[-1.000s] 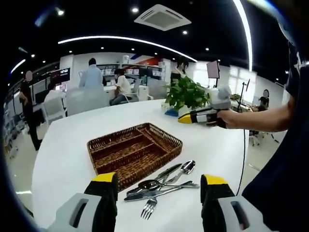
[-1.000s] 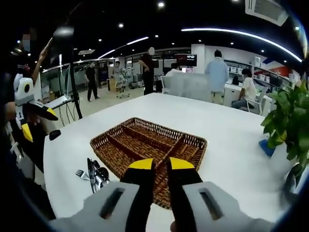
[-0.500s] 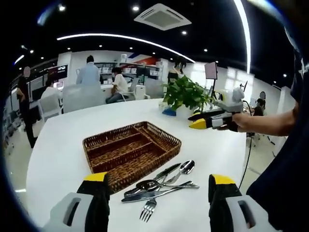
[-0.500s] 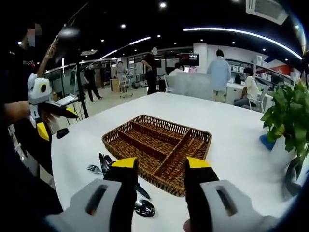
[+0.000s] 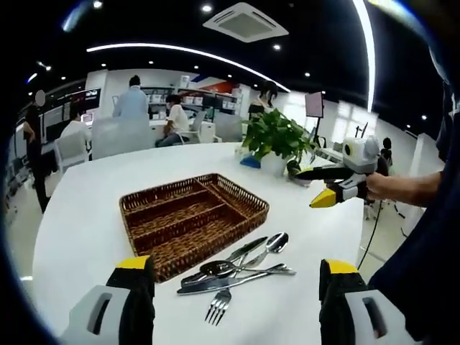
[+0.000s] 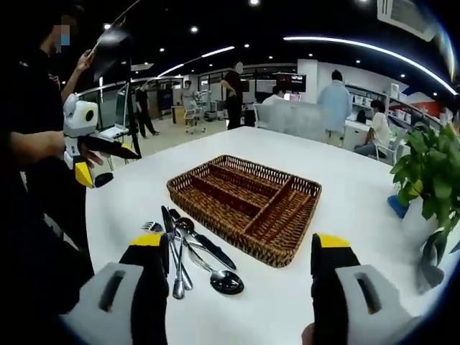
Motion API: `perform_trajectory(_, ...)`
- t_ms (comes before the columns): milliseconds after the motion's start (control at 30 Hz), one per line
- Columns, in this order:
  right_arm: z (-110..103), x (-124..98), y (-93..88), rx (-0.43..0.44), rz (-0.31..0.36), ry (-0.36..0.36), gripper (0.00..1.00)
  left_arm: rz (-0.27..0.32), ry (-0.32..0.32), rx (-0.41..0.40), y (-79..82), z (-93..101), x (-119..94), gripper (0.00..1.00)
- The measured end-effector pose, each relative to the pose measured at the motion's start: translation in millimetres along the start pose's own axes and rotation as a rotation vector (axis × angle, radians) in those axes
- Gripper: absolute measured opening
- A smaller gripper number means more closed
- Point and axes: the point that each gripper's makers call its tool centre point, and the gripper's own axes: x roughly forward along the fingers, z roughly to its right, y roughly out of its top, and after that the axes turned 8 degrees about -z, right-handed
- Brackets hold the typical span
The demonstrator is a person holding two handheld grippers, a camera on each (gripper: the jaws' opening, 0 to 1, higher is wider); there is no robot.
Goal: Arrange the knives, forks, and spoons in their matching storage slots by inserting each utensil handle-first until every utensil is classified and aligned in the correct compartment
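While both tongs [image 5: 233, 277] [image 6: 244, 251] are gaping apart, the right gripper view is showing the wicker tray's [image 6: 248, 198] four compartments beside piled cutlery [image 6: 190, 248].

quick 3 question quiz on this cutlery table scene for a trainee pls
1. True or false: the wicker tray already holds a utensil.
2. Where does the pile of cutlery lie? A) inside the tray B) on the white table beside the tray C) in the left gripper
3. Fill in: the right gripper has its jaws ____.

Key: 1 false, every compartment that shows is empty. 2 B. 3 open, nothing between them.
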Motion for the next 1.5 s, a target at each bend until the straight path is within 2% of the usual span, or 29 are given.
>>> perform_trajectory(133,-4.7,0.9,-7.3,0.009,-0.007,0.01,1.0,0.001,0.009,0.024,-3.1,-2.8,2.7,1.0)
perform_trajectory(367,-11.6,2.2,-14.9,0.015,-0.025,0.014,1.0,-0.017,-0.007,0.055,-7.6,-4.2,6.1,1.0)
perform_trajectory(467,-13.0,1.8,-19.0,0.024,-0.033,0.01,1.0,-0.05,-0.025,0.07,-12.2,-2.9,10.6,0.99)
perform_trajectory(533,-14.4,1.3,-21.3,0.03,-0.038,0.01,0.99,-0.071,-0.039,0.085,-14.9,-1.3,12.3,0.93)
perform_trajectory(567,-13.9,0.9,-23.1,0.03,-0.045,0.005,0.97,-0.082,-0.065,0.08,-16.3,1.7,13.7,0.9)
perform_trajectory(667,-13.6,-0.8,-27.3,0.026,-0.06,-0.004,0.93,-0.09,-0.082,0.081,-15.3,3.9,17.5,0.89)
perform_trajectory(767,-15.4,-3.9,-31.1,0.044,-0.062,-0.01,0.93,-0.118,-0.106,0.115,-15.4,6.4,24.8,0.85)
perform_trajectory(867,-18.5,-7.2,-37.3,0.053,-0.072,-0.021,0.92,-0.143,-0.137,0.212,-14.5,9.2,33.4,0.79)
perform_trajectory(967,-22.4,-10.3,-42.1,0.051,-0.08,-0.03,0.91,-0.172,-0.162,0.255,-13.1,11.5,42.0,0.75)
perform_trajectory(1233,-35.9,-15.8,-51.6,0.078,-0.095,-0.036,0.88,-0.304,-0.194,0.46,-18.7,10.1,68.8,0.67)
perform_trajectory(1500,-42.1,-22.0,-55.4,0.102,-0.099,-0.05,0.87,-0.404,-0.241,0.576,-28.6,2.7,93.8,0.61)
